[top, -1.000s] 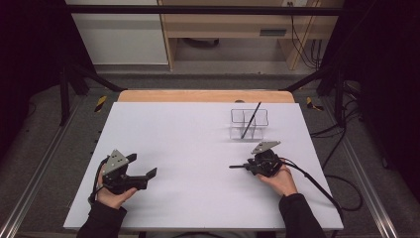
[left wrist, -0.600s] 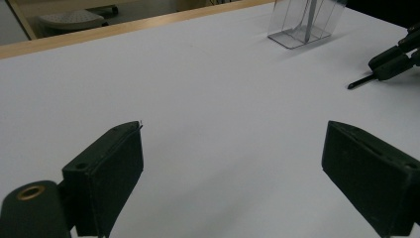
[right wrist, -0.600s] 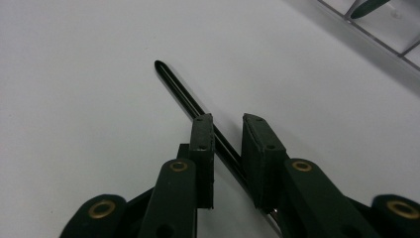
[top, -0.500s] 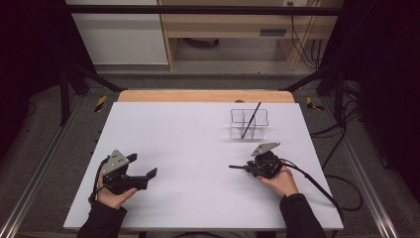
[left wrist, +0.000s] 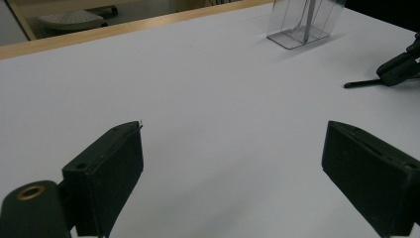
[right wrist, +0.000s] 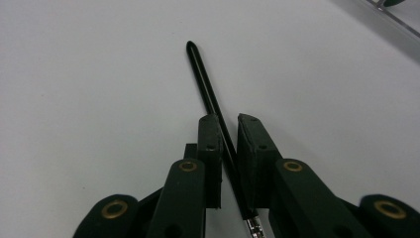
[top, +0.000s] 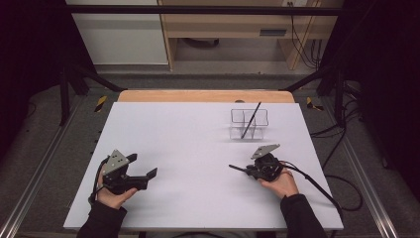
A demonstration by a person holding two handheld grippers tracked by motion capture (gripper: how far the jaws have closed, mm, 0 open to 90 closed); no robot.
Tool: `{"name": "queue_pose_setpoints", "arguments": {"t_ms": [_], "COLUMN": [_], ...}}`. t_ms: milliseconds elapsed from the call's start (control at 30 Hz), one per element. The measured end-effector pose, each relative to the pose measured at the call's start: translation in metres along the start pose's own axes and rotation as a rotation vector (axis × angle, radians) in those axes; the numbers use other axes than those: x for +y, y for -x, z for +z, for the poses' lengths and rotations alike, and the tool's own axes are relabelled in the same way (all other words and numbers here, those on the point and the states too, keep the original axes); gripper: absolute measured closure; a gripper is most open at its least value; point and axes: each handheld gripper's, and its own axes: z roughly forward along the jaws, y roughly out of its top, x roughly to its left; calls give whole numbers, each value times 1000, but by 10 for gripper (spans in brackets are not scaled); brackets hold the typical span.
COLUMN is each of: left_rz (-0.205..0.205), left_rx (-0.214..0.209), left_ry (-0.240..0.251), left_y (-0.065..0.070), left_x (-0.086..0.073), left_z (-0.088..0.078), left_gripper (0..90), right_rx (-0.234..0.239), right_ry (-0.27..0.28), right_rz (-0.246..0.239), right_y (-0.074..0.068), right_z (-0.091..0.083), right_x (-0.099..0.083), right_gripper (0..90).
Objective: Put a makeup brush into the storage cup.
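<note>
Two hand-held black grippers rest on a white table, one gaping, one clamped on a pencil.

Left gripper sits near the front left with jaws spread wide and nothing between them. Right gripper, whose jaws have just been closing, pinches a slim black pencil lying on the tabletop; beyond it stands a clear plastic divided holder with another dark pencil leaning inside.
</note>
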Motion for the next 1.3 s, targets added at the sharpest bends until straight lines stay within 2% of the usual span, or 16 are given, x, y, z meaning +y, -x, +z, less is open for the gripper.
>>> {"name": "queue_pose_setpoints", "arguments": {"t_ms": [233,533,600,633,667,800,1000,1167,1233,1300], "left_rz": [0,6,5,1,-1,5,3,4,4,3], "left_rx": [0,-1,-1,-1,-2,-2,-3,-2,-3,-2], "left_ry": [1,-6,-6,-2,-1,-3,-5,-9,-8,-6], "left_y": [0,0,0,0,0,0,0,0,0,0], "left_x": [0,0,0,0,0,0,1,1,1,1], "left_z": [0,0,0,0,0,0,0,0,0,-1], "left_gripper": [85,85,85,85,85,85,84,84,83,83], "right_rx": [6,-5,-7,-7,-5,9,-23,-24,-35,-34], "right_ry": [-4,-7,-9,-5,-9,-3,8,-39,-67,-117], "right_rz": [-6,24,46,25,36,26,12,27,9,-4], "right_y": [-4,-5,-6,-5,-6,-6,-5,-4,-4,-4], "right_z": [-1,-2,-2,-2,-2,-2,-13,-21,-22,-23], "right_x": [-1,-2,-1,-2,-2,-1,4,12,16,21], "right_gripper": [840,840,836,835,835,780,660,563,548,528]}}
